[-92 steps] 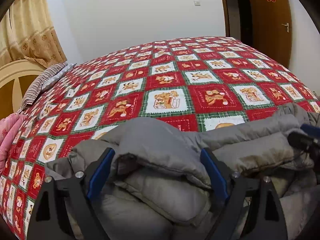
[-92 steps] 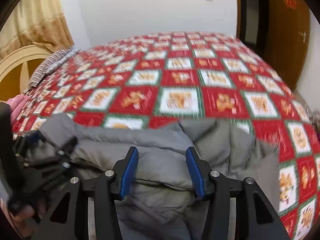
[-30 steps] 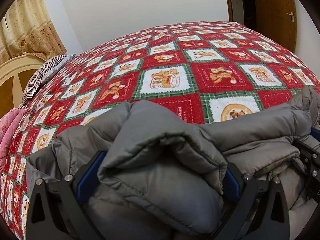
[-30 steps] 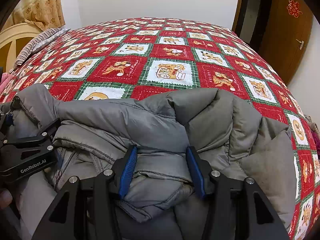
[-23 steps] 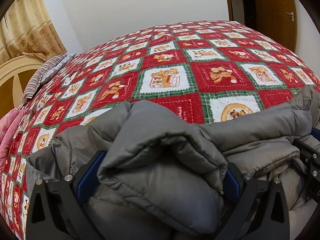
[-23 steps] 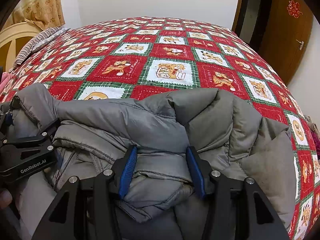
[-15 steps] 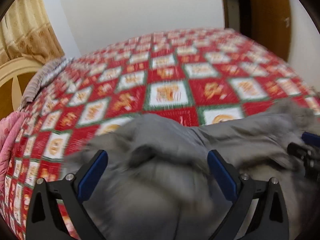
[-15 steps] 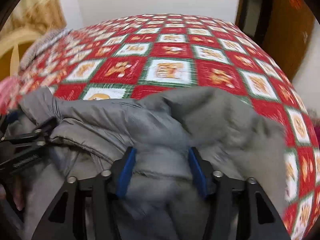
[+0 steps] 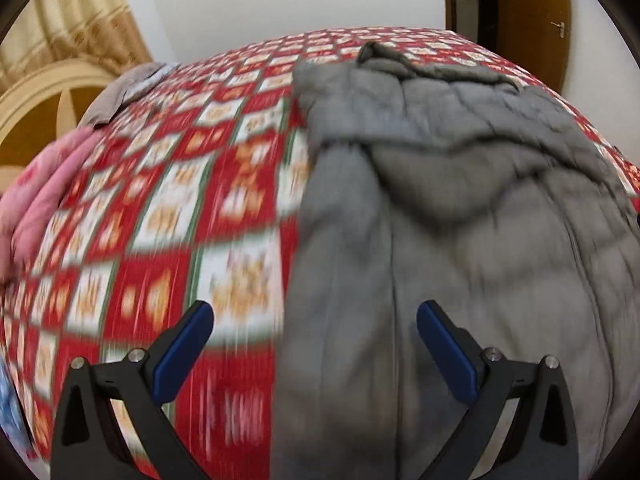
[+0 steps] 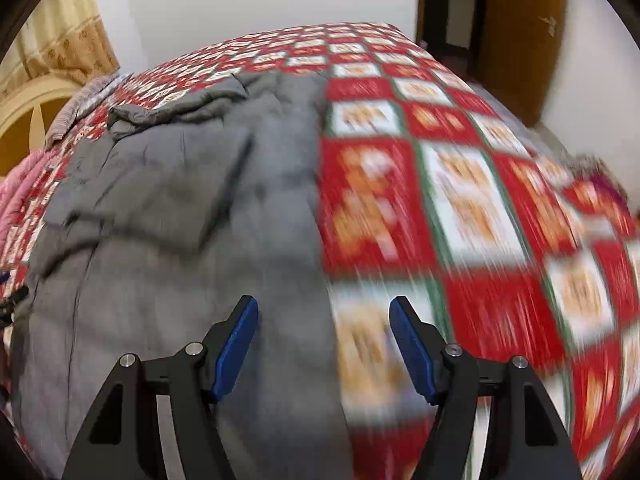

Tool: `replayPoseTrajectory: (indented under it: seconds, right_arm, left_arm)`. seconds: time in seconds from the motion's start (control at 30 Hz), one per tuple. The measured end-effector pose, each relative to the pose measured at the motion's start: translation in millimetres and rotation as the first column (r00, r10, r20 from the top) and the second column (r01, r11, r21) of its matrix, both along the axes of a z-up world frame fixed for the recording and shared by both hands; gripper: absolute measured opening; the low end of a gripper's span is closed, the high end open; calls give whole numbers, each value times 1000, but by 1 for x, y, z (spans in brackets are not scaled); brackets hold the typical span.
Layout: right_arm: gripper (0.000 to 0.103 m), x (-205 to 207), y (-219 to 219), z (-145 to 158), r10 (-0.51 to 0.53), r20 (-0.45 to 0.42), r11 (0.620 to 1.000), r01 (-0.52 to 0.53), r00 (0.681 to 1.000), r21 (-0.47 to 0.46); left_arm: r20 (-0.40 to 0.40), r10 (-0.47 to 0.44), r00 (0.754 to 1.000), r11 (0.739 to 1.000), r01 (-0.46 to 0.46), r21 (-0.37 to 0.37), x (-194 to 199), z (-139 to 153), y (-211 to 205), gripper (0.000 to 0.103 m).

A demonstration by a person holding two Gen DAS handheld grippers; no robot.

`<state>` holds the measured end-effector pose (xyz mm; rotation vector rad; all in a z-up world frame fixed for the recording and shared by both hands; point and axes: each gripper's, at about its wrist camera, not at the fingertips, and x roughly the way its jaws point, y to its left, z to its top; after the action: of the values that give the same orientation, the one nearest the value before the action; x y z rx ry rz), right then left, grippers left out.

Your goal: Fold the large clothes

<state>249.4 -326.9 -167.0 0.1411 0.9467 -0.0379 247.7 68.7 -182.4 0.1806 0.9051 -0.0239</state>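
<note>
black claw (image 9: 314,336), blue pads (image 9: 184,346), silver screws (image 9: 135,355)

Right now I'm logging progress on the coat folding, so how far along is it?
Early. The gray puffer coat lies spread lengthwise on the patchwork bedspread, so laying it out looks done. Nothing is in hand: the left claw and the right claw both hang open above its near edges, gripping no fabric. No fold shows yet, so sleeves and body all remain.

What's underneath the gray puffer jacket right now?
The gray puffer jacket lies spread on the red patchwork quilt. Whatever else sits beneath it is covered.
</note>
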Motion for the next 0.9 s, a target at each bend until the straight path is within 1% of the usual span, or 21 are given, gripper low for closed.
replayPoseTrajectory:
  seconds: [0.07, 0.13, 0.23, 0.3, 0.37, 0.43, 0.47, 0.5, 0.53, 0.57, 0.6, 0.63, 0.67, 0.7, 0.73, 0.77, 0.83, 0.9]
  right_arm:
    - [68, -34, -7, -3, -20, 7, 1000, 20, 1000, 18]
    - [68, -61, -8, -4, -14, 23, 999, 13, 1000, 38]
    - [68, -96, -5, -10, -3, 33, 999, 1, 999, 39]
    - [68, -112, -5, -16, 5, 29, 998, -7, 1000, 56]
    - [68, -127, -2, -22, 10, 26, 997, -12, 1000, 79]
    - [68, -139, 5, -27, 30, 41, 997, -33, 999, 75]
    - [68, -145, 10, -28, 43, 53, 997, -47, 998, 69]
    - [58, -150, 13, -30, 56, 57, 996, -60, 997, 72]
    - [44, -153, 16, -31, 66, 59, 994, -70, 996, 80]
    - [37, -153, 16, -31, 67, 60, 993, -73, 996, 93]
    - [22, -154, 15, -30, 71, 57, 989, -78, 996, 123]
    - [14, -156, 13, -28, 77, 55, 984, -85, 995, 160]
    - [12, -159, 13, -26, 81, 57, 981, -90, 995, 173]
    - [10, -164, 14, -21, 87, 69, 982, -98, 994, 161]
    - [8, -169, 16, -17, 94, 78, 984, -105, 992, 147]
    - [7, -175, 17, -13, 100, 88, 984, -112, 991, 142]
    - [6, -193, 18, 1, 109, 120, 981, -126, 987, 146]
    - [5, -212, 15, 19, 112, 163, 978, -138, 980, 159]
  left_arm:
    - [-3, 3, 1000, 1000, -3, 3, -25, -5, 4, 103]
    - [5, 18, 1000, 1000, -18, 0, -41, -5, 12, 103]
    - [2, 32, 999, 999, -32, -39, -63, -7, 23, 103]
    - [-18, 26, 999, 996, -28, -84, -75, -13, 29, 103]
    - [-34, 13, 999, 996, -16, -91, -86, -20, 30, 103]
    - [-26, -9, 1000, 993, 6, -117, -94, -24, 31, 93]
    - [-24, -36, 999, 988, 32, -153, -96, -25, 30, 78]
    - [-27, -52, 998, 981, 46, -189, -97, -27, 30, 65]
    - [-23, -55, 998, 977, 49, -206, -99, -26, 29, 60]
    - [-10, -56, 998, 976, 53, -209, -101, -24, 29, 44]
    - [-4, -82, 997, 972, 79, -219, -103, -21, 26, 25]
    - [4, -87, 996, 972, 86, -219, -106, -18, 24, 22]
    - [22, -87, 996, 975, 90, -203, -110, -13, 23, 15]
    - [37, -93, 995, 978, 98, -186, -115, -9, 22, 13]
    - [61, -101, 993, 979, 110, -172, -122, -2, 21, 12]
    - [73, -106, 992, 978, 118, -174, -128, 2, 23, 11]
    - [115, -122, 986, 971, 143, -194, -149, 21, 29, 10]
    - [177, -150, 973, 960, 187, -210, -177, 44, 34, 9]
